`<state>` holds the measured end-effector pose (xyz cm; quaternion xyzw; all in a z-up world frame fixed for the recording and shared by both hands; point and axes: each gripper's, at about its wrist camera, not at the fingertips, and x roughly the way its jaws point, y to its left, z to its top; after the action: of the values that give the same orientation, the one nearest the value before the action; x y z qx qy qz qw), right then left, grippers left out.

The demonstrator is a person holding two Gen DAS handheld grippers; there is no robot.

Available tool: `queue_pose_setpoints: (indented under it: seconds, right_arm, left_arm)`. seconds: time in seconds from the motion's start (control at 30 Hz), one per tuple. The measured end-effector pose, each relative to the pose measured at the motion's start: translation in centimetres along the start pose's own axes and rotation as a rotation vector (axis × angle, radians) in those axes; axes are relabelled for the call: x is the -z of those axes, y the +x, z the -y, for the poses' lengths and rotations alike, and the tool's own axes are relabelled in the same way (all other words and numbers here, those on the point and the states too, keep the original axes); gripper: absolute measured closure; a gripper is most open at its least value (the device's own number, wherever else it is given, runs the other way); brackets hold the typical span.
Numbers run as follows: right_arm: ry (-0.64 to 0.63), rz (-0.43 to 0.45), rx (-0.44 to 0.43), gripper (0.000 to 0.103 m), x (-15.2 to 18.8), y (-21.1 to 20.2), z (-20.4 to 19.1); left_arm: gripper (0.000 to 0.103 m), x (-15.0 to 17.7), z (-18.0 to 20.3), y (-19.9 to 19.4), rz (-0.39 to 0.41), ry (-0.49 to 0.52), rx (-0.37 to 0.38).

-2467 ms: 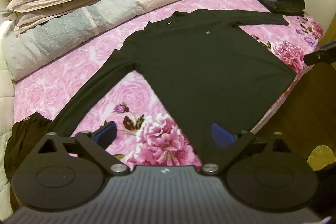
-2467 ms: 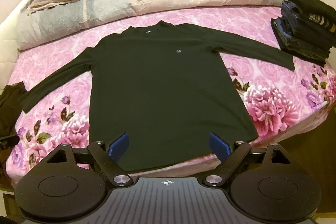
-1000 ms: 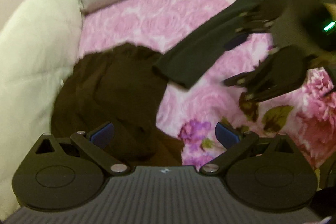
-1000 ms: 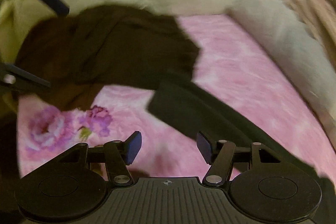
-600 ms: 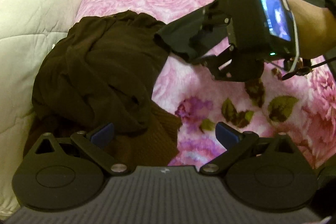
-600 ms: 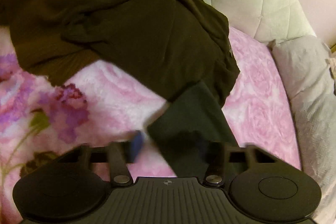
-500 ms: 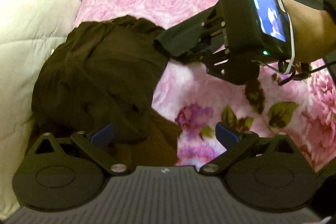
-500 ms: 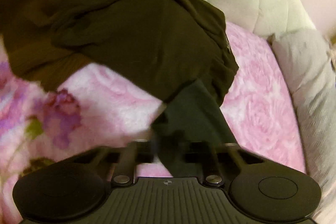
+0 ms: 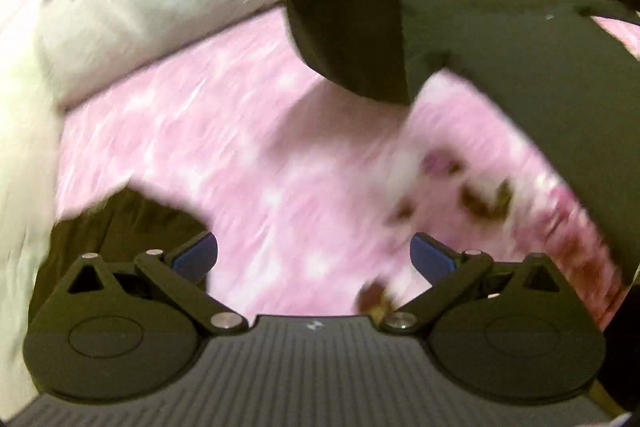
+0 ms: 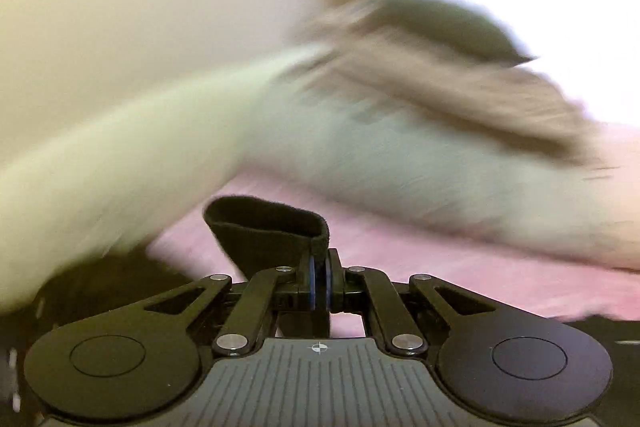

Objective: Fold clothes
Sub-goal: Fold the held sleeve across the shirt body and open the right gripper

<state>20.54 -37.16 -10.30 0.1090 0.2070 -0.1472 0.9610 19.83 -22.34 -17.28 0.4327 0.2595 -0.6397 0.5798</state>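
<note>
The right tool (image 10: 319,277) has its blue pads pressed together on the cuff of a dark sleeve (image 10: 266,233), lifted above the bed. The left tool (image 9: 314,253) points steeply downward, jaws spread wide and holding nothing.

The left gripper (image 9: 314,253) hangs over a pink flowered bedspread (image 9: 248,163), its blue-padded jaws wide apart with nothing between them. Ahead, a black sleeve (image 9: 344,7) hangs lifted above the bed, joined to the black shirt (image 9: 520,67) spread flat at the right. A brown garment (image 9: 120,223) lies heaped beside the left finger. Grey and cream bedding (image 9: 132,11) is piled behind, blurred.
</note>
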Motion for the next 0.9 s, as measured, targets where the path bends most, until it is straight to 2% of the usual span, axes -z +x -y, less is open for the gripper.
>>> queue_pose_setpoints:
  seconds: [0.03,0.1,0.17,0.27,0.4,0.47,0.57,0.63,0.7,0.73,0.87,0.9]
  right_arm:
    - [0.054,0.053,0.069,0.100,-1.1,-1.9,3.1]
    - [0.178,0.116,0.216,0.100,-1.2,-5.9,9.6]
    - [0.326,0.088,0.308,0.100,1.2,-8.3,16.0]
    - [0.432,-0.046,0.392,0.100,7.1,-8.9,23.6]
    - [0.572,-0.188,0.405,0.100,13.8,-8.4,30.5]
    - [0.630,-0.217,0.379,0.100,15.3,-7.9,32.6]
    - [0.640,-0.181,0.308,0.100,14.3,-8.6,34.1]
    - [0.616,-0.090,0.266,0.100,12.2,-10.1,35.2]
    - [0.590,-0.019,0.260,0.100,11.8,-13.1,36.2]
    - [0.594,-0.014,0.271,0.100,12.1,-13.4,37.0]
    - [0.707,-0.156,0.329,0.099,16.5,-12.5,40.9]
    - [0.728,-0.179,0.341,0.077,17.3,-12.4,41.3]
  left_arm:
    - [0.002,-1.2,1.2,0.3,0.009,0.012,0.006]
    - [0.002,-3.4,3.6,0.8,0.020,0.028,0.016]
    - [0.002,-5.5,6.4,1.7,0.012,0.034,0.026]
    - [0.002,-8.1,10.6,3.1,-0.012,0.040,0.040]
    - [0.002,-10.9,16.1,5.0,-0.067,0.094,0.012]
    - [0.002,-12.0,18.2,5.7,-0.085,0.105,0.018]
    - [0.002,-14.0,20.7,6.4,-0.096,0.131,0.036]
    - [0.002,-15.3,22.0,6.8,-0.095,0.159,0.044]
    - [0.002,-16.5,23.1,7.2,-0.092,0.182,0.050]
    - [0.002,-17.0,23.6,7.5,-0.092,0.192,0.052]
    - [0.002,-18.7,25.1,8.4,-0.102,0.237,0.050]
    - [0.002,-19.0,25.4,8.5,-0.106,0.244,0.045]
